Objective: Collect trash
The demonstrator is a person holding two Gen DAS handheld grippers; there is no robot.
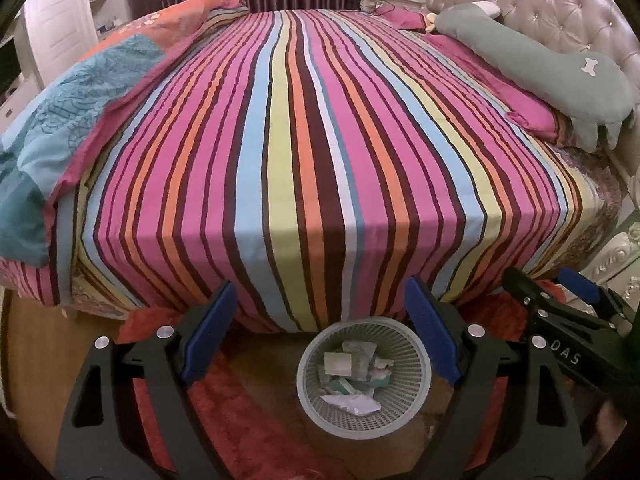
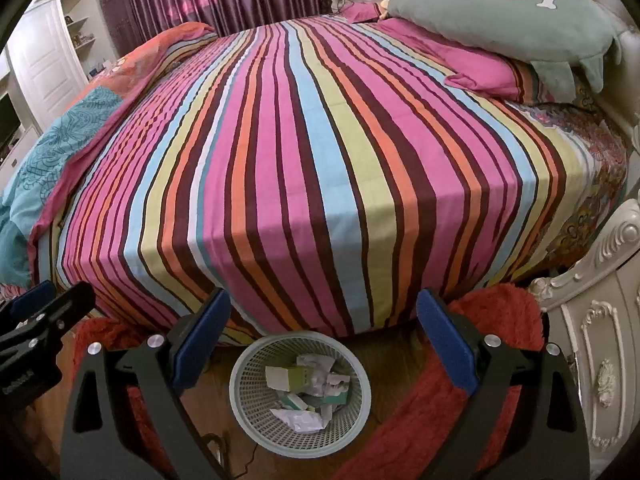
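Two pairs of tongs, both gaping wide with nothing between their blue pads: the left tongs point(image 1: 320, 332) and the right tongs point(image 2: 324, 336). One pale mesh basket point(image 1: 362, 422) stands on the floor just below and ahead of both, between the tips of each pair in its own view. The trash point(image 2: 310, 390) lies inside it, a heap of crumpled papers and small cartons, too jumbled to count. One bed point(image 1: 304, 152) with a striped cover rises right behind the basket, one long green pillow point(image 2: 496, 28) far off to the right
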